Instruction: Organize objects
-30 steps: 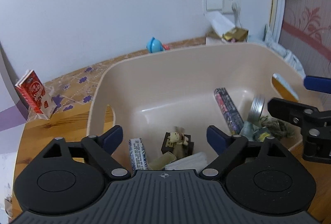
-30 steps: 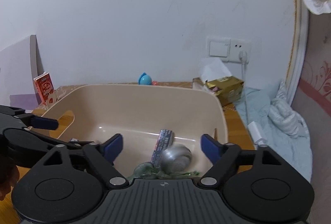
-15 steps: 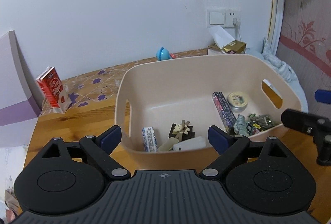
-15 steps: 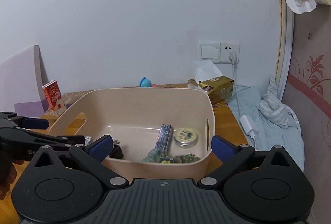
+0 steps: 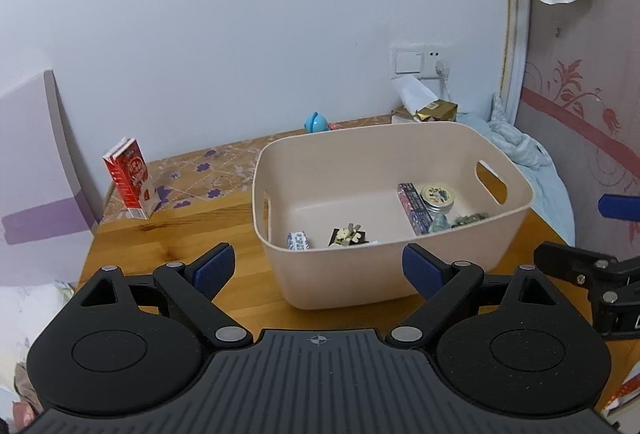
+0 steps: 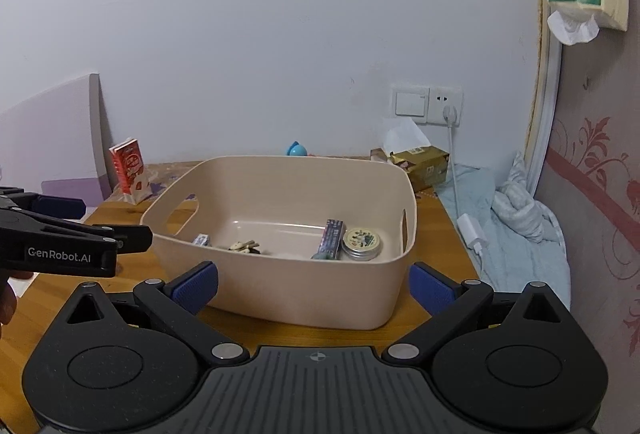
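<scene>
A beige plastic bin [image 5: 384,274] [image 6: 280,294] stands on the wooden table. It holds a round tin [image 5: 438,197] [image 6: 362,242], a dark long box [image 5: 414,209] [image 6: 331,240], a small blue-white pack [image 5: 298,240] [image 6: 201,240] and a small toy figure [image 5: 348,236] [image 6: 244,246]. My left gripper [image 5: 320,272] is open and empty, in front of the bin. My right gripper [image 6: 314,284] is open and empty, also in front of the bin. Each gripper shows at the edge of the other's view, the right one [image 5: 580,266] and the left one [image 6: 72,238].
A red carton [image 5: 130,177] [image 6: 129,169] stands at the table's back left beside a white-purple panel [image 5: 36,161]. A blue toy [image 5: 316,121] and a tissue pack [image 6: 418,161] sit by the wall. Light-blue bedding [image 6: 516,230] lies right of the table.
Both grippers have pulled back and up from over the bin. The bin now lies wholly in front of them. The tin now lies flat.
</scene>
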`<state>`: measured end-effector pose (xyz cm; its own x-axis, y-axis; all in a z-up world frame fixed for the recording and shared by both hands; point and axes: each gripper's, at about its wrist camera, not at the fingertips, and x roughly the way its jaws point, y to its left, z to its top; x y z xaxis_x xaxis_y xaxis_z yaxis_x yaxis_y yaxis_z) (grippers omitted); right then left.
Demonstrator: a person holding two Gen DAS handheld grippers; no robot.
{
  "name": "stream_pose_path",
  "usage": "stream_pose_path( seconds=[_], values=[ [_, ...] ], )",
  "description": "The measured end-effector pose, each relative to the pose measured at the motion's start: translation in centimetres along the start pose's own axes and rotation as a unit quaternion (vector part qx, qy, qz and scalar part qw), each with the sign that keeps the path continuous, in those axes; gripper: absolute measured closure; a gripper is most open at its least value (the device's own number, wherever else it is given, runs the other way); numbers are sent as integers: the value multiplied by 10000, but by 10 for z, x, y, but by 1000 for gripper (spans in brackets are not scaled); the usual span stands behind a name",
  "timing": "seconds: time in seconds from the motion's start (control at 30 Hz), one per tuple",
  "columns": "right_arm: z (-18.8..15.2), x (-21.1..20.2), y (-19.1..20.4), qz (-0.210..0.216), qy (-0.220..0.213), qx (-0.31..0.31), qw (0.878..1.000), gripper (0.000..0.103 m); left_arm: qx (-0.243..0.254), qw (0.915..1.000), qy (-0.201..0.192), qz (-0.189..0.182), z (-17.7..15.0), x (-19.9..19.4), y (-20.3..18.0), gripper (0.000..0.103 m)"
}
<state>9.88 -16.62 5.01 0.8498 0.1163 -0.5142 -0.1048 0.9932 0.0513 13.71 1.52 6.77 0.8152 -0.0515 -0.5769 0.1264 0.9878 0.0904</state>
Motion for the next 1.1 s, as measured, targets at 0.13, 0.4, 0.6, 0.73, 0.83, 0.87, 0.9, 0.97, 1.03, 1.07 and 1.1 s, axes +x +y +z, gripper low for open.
stream_pose_path(
  seconds=[0.13,0.4,0.6,0.73,0.83,0.87,0.9,0.97,1.03,1.07,1.1],
  values=[
    [-9,-19,3,-41,25,29,10000,0,43,9999,-96,-24,-12,-21,-3,11],
    [-24,-56,4,6,-22,16,10000,0,-69,9998,-38,-174,-33,-55,-12,11],
    [-34,-74,2,117,80,167,9998,0,-200,9994,-56,-291,-46,-87,-15,11],
    [-41,-87,4,283,90,330,9990,0,-293,9992,-94,-260,-55,-104,-14,11],
    [-46,-97,9,248,93,295,9992,0,-307,9994,-89,-164,-60,-113,-14,11],
    [-47,-99,10,254,113,276,9992,0,-317,9994,-96,-129,-62,-116,-15,11],
    [-48,-102,12,276,140,264,9992,0,-322,9994,-94,-98,-64,-119,-15,10],
    [-50,-105,14,306,180,234,9991,0,-315,9994,-75,-110,-68,-124,-17,10],
    [-52,-109,16,322,199,228,9990,0,-293,9995,-22,-145,-72,-127,-19,10],
    [-52,-111,15,331,198,235,9990,0,-281,9995,-3,-148,-74,-129,-20,10],
    [-53,-113,15,332,184,239,9990,0,-263,9995,12,-146,-75,-130,-21,10]
  ],
)
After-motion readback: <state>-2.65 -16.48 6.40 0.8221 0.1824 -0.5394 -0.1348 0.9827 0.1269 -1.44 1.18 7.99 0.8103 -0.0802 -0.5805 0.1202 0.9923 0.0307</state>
